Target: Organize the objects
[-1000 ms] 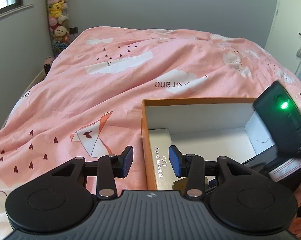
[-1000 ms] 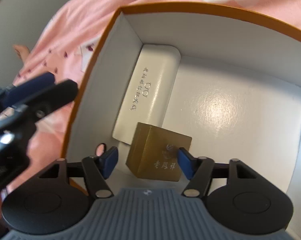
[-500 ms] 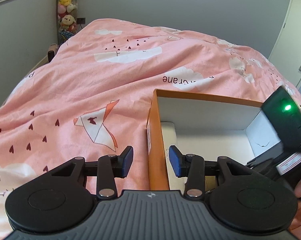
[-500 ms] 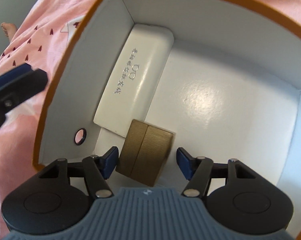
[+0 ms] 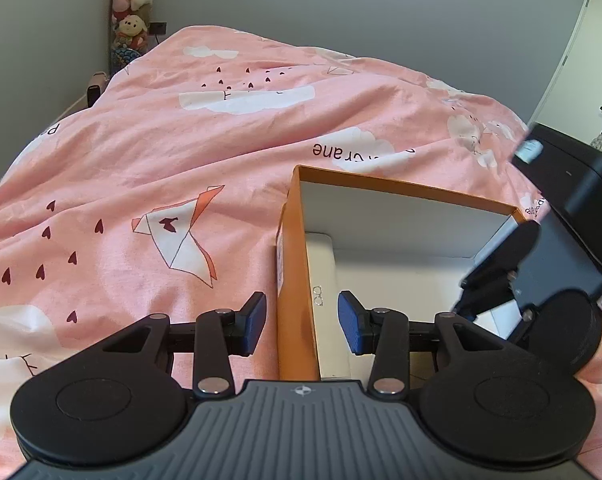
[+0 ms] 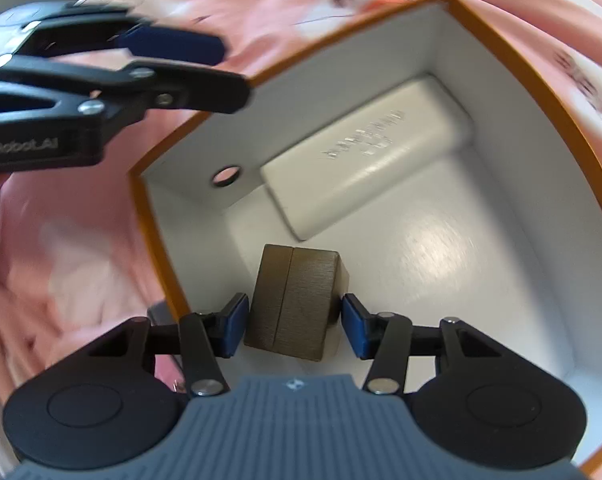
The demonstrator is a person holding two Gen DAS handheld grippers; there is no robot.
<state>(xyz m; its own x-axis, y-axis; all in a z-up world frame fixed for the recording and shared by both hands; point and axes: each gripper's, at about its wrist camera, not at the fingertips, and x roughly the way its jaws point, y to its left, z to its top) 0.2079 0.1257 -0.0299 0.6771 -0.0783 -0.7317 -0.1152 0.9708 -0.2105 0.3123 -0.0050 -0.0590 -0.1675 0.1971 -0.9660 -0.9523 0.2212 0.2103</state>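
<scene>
An orange box [image 5: 291, 264] with a white inside lies open on the bed. A long white case [image 6: 365, 160] rests along one inner wall [image 6: 541, 80]. A small gold-brown box [image 6: 297, 300] sits on the floor near the corner. My right gripper [image 6: 295, 324] points down into the orange box and its jaws are closing. The gold-brown box lies between its blue pads with thin gaps on both sides. My left gripper [image 5: 301, 322] is open and straddles the orange box's near side wall without touching it. It also shows at upper left [image 6: 121, 68] in the right wrist view.
A pink printed duvet [image 5: 181, 160] covers the bed around the box. Plush toys [image 5: 131, 8] hang in the far left corner by the grey wall. A door [image 5: 597, 80] stands at the right. A round finger hole [image 6: 227, 174] pierces the box's end wall.
My right gripper has rolled above the box and its pads have drawn in beside the gold-brown box. The left gripper stays over the box wall, slightly rolled.
</scene>
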